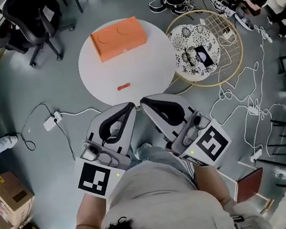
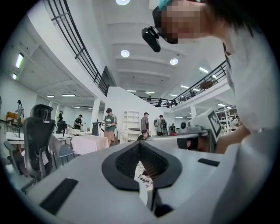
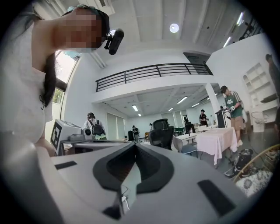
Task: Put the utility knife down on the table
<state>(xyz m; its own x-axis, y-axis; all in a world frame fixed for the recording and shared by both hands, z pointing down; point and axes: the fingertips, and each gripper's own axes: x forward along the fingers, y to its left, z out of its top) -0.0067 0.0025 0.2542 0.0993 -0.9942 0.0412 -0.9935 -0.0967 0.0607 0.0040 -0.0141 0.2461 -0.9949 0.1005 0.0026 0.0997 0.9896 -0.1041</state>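
Note:
In the head view a small orange utility knife (image 1: 123, 87) lies flat on the round white table (image 1: 146, 67), near its front edge, with nothing touching it. An orange box (image 1: 118, 38) sits at the table's far side. My left gripper (image 1: 132, 105) and right gripper (image 1: 142, 102) are held close to my body, their tips almost meeting just short of the table's near edge. Both are shut and hold nothing. The left gripper view shows the left gripper (image 2: 140, 142) with its jaws together, pointing out into the room. The right gripper view shows the right gripper (image 3: 134, 143) the same way.
A black office chair (image 1: 35, 20) stands at the far left. A round wire basket (image 1: 229, 42) with a patterned cushion sits right of the table. Cables and a power strip (image 1: 52, 121) lie on the floor. Cardboard boxes (image 1: 10, 198) are at the near left.

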